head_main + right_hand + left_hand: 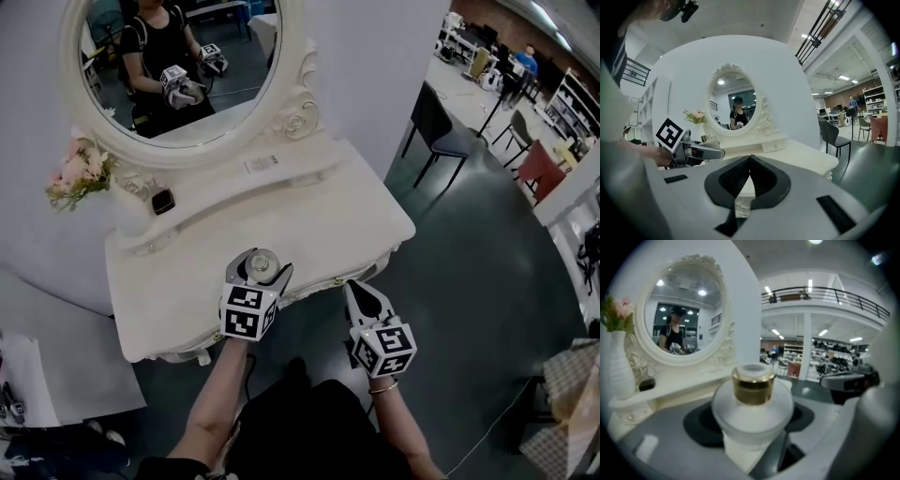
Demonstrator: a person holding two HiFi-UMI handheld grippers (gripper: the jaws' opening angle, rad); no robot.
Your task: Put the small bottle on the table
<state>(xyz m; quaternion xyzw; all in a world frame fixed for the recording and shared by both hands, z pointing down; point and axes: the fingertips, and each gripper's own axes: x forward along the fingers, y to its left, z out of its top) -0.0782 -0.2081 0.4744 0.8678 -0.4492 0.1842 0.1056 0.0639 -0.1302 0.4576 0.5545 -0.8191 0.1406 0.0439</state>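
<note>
Bright, even light from ceiling lamps (768, 289); gripper views bulge toward dark corners, the close small bottle (752, 401) soft.

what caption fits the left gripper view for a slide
Left tool grips a small bottle facing the white dressing table.

The left gripper (260, 272) and right gripper (359, 292) have pale grey bodies, black ribbed pads (733, 176), and each a white cube (247, 312) printed with black square markers. The person wears black clothing (309, 431) and a thin bracelet (383, 385) on the right wrist.
</note>
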